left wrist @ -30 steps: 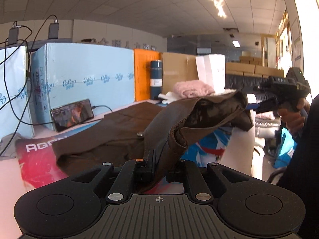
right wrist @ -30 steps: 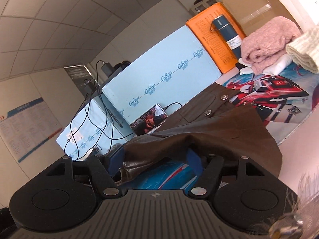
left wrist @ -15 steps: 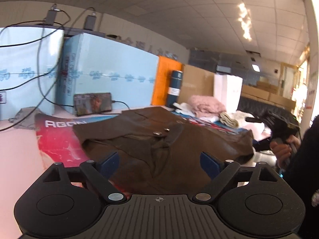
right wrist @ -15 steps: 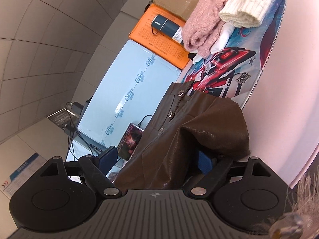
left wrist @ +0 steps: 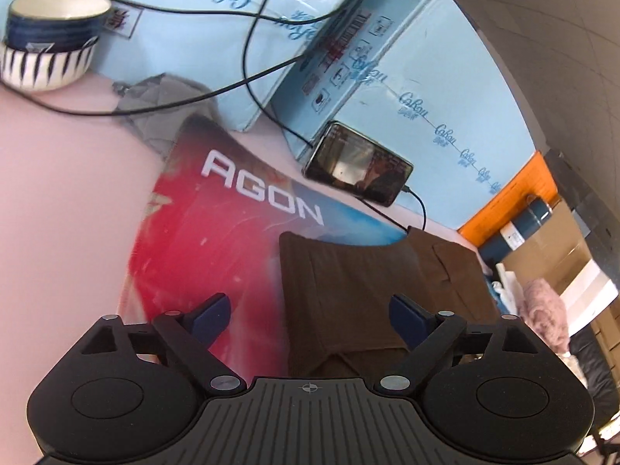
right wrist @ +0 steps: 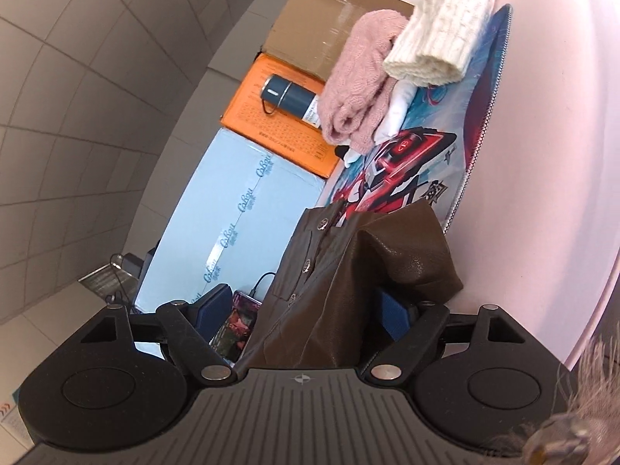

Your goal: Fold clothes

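Left wrist view: the left gripper (left wrist: 306, 312), which a second ago pinched a lifted fold of the brown garment (left wrist: 372, 294), now has its jaws spread wide and empty above the cloth, which lies flat on the printed mat (left wrist: 217, 224) covering the surface. Right wrist view: the right gripper (right wrist: 306, 310) has likewise released, its jaws wide apart with a raised hump of the garment between them. Judged: one fold is laid; smoothing or the next fold remains

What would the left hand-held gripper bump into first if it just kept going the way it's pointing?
Most likely the brown garment, lying on the printed mat between the open fingers of the left hand-held gripper. Depth is hard to judge in this fisheye view.
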Motion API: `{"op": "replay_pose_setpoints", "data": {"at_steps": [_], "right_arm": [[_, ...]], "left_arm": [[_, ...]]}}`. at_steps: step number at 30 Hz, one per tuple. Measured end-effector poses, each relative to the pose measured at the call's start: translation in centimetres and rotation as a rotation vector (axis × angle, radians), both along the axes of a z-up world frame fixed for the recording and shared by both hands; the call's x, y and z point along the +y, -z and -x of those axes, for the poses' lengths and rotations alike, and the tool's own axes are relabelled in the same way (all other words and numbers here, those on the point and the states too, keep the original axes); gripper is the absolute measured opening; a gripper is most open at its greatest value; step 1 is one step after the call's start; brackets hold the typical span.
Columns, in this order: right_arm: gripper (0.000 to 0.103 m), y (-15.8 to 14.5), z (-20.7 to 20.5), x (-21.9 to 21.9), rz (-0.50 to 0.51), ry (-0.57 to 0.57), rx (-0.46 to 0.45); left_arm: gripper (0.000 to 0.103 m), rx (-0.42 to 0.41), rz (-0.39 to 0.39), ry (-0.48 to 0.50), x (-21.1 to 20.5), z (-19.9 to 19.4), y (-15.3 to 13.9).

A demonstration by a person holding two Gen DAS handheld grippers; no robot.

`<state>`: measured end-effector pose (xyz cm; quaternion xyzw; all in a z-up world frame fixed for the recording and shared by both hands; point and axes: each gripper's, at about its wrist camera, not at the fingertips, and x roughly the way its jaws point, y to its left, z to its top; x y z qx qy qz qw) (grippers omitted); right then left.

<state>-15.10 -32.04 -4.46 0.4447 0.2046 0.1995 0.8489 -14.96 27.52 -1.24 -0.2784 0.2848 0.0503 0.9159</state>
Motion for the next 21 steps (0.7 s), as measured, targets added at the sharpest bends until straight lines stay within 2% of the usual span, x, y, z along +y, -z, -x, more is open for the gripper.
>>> {"op": "replay_pose_setpoints", "data": {"at_steps": [1,2,3,4,5,7,8,12,15,17,18,20,21], "right_arm": [[0.079,0.0,-0.3,0.0,0.004,0.01,0.015],[0.077,0.0,-0.5,0.0,0.009,0.02,0.031],[0.073,-0.1,-0.8,0.0,0.013,0.03,0.046],[0.057,0.0,-0.9,0.1,0.055,0.042,0.053],[0.032,0.1,-1.0,0.3,0.097,0.055,0.06],[0.01,0.2,-1.3,0.7,0.181,0.079,0.074],[0.009,0.3,-1.4,0.9,0.223,0.091,0.081],[0.006,-1.2,0.4,1.3,0.273,0.024,-0.1],[0.006,-2.3,2.0,1.0,0.226,-0.089,-0.229],[0.006,-2.7,2.9,1.5,0.275,-0.131,-0.258],[0.006,-2.9,3.3,1.7,0.3,-0.152,-0.272],[0.01,-2.3,3.2,1.7,0.341,-0.146,-0.201],[0.013,-2.0,3.2,1.7,0.361,-0.143,-0.165]], "left_arm": [[0.071,0.016,-0.034,0.018,-0.5,-0.8,0.2],[0.036,0.032,-0.068,0.036,-1.0,-1.6,0.4],[0.014,0.048,-0.102,0.053,-1.5,-2.3,0.6],[0.013,0.05,-0.164,0.075,-2.1,-2.6,0.6],[0.01,0.051,-0.229,0.098,-2.8,-2.8,0.5],[0.005,0.039,-0.312,0.128,-3.8,-2.7,0.0],[0.004,0.029,-0.347,0.141,-4.2,-2.6,-0.5],[0.004,0.023,-0.526,0.125,-4.8,-3.8,-1.5],[0.004,0.029,-0.672,0.092,-5.0,-5.2,-2.1],[0.006,0.07,-0.731,0.101,-4.9,-6.6,-2.0],[0.011,0.095,-0.734,0.097,-4.8,-7.3,-2.0],[0.013,0.087,-0.736,0.087,-5.3,-7.2,-2.4],[0.023,0.073,-0.743,0.084,-5.7,-6.8,-2.7]]}}
